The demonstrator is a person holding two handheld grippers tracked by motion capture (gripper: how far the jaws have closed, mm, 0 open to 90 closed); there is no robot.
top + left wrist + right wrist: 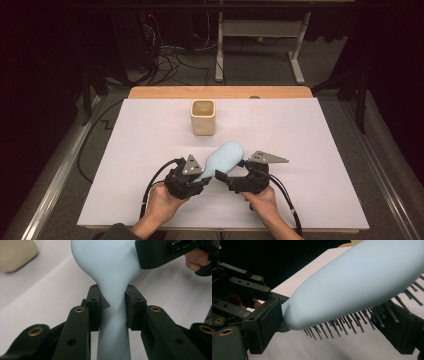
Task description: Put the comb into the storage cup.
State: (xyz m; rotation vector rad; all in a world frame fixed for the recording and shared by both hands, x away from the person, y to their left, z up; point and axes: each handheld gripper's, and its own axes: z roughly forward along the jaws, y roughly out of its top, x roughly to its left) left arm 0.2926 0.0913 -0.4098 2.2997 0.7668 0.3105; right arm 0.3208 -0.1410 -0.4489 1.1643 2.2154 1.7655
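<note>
- While held above the white table (325,165) near the beige cup (203,117), the pale blue hairbrush (223,157) looks light, rigid and smooth.
- Left gripper (113,306) is clamped on its narrow neck, the surest hold.
- Right gripper (235,176) straddles the bristled head, jaws partly apart.

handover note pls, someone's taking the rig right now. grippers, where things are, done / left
Left gripper: shut on the light blue hairbrush at its neck, handle running back between the jaws.
Right gripper: at the brush head, jaws on either side of it, bristles facing down; firm grip cannot be confirmed.
Beige cup: upright on the white table, beyond the brush, apart from it.
Done: brush lifted off the table.
Left: probably placing it in the cup.
</note>
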